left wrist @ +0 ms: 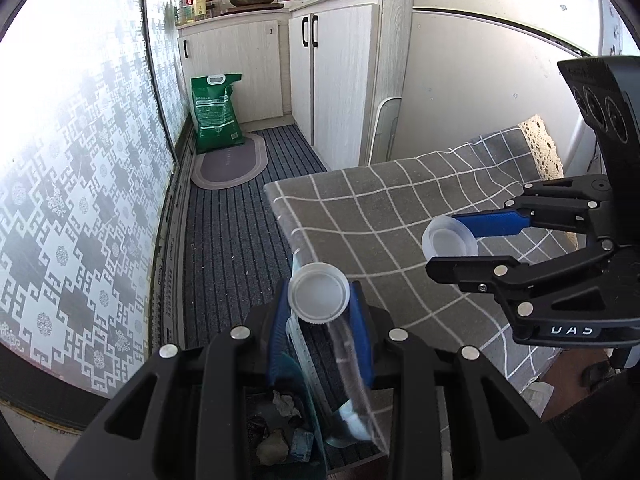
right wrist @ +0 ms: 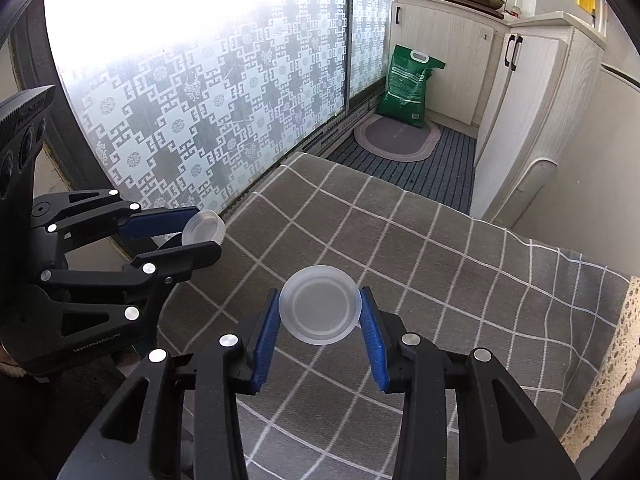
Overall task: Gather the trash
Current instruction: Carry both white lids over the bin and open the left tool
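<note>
**A:** What do we have in the left gripper (left wrist: 320,320)?

**B:** A clear plastic cup (left wrist: 320,298), lying on its side with its round base facing the camera. The blue fingers (left wrist: 362,344) are clamped on its sides. From the right wrist view we see the same cup (right wrist: 203,227) pinched between those fingers, off the left edge of the tabletop (right wrist: 440,280).

**A:** And the right gripper (right wrist: 320,320)?

**B:** The same story: a second clear cup (right wrist: 319,311) sits between its blue fingers (right wrist: 267,336), which press on it from both sides. It hangs above the grey checked cloth that covers the tabletop. In the left wrist view we see that cup (left wrist: 450,242) held over the cloth too.

**A:** Where does the left cup sit relative to the bin?

**B:** Below the left gripper we can make out a bin (left wrist: 280,432) with crumpled scraps inside, on the striped floor mat (left wrist: 236,248) beside the tabletop. The cup seems to be above it, though the gripper's body hides most of the bin, so we can't be sure of the alignment.

**A:** Anything else nearby?

**B:** A green sack (left wrist: 216,112) leans against the white cabinets (left wrist: 336,80) at the far end, by an oval rug (left wrist: 232,164). A patterned frosted window (right wrist: 200,120) runs along the side.
</note>
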